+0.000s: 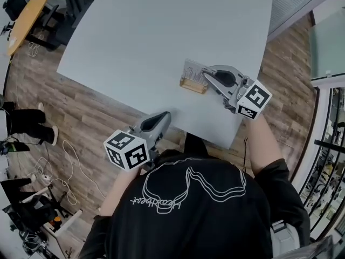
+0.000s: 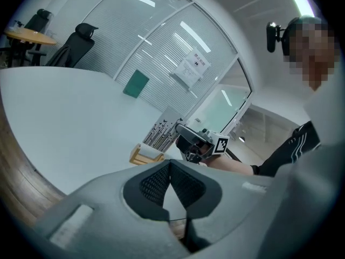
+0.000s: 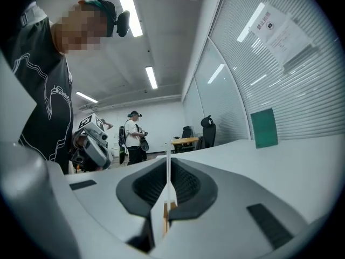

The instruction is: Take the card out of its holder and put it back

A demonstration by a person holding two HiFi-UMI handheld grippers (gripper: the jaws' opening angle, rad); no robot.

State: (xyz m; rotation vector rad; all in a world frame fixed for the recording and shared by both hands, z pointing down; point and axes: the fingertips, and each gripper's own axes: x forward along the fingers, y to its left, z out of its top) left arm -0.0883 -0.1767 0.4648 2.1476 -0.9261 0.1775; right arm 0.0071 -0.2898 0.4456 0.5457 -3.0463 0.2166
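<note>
Past the gripped card (image 1: 192, 69), a chair (image 3: 208, 129) stands beside a desk (image 3: 186, 141).

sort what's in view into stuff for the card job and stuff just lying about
For the job:
- card
- wooden holder
- right gripper, shut on the card
- left gripper, shut and holding nothing

Just lying about:
- office chair
- green sheet on the glass wall
- cables on the floor
- orange table

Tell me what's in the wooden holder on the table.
A patterned white card stands upright at the wooden holder, pinched by the right hand-held gripper. Its bottom edge is hidden, so whether it sits in the slot cannot be seen.
</note>
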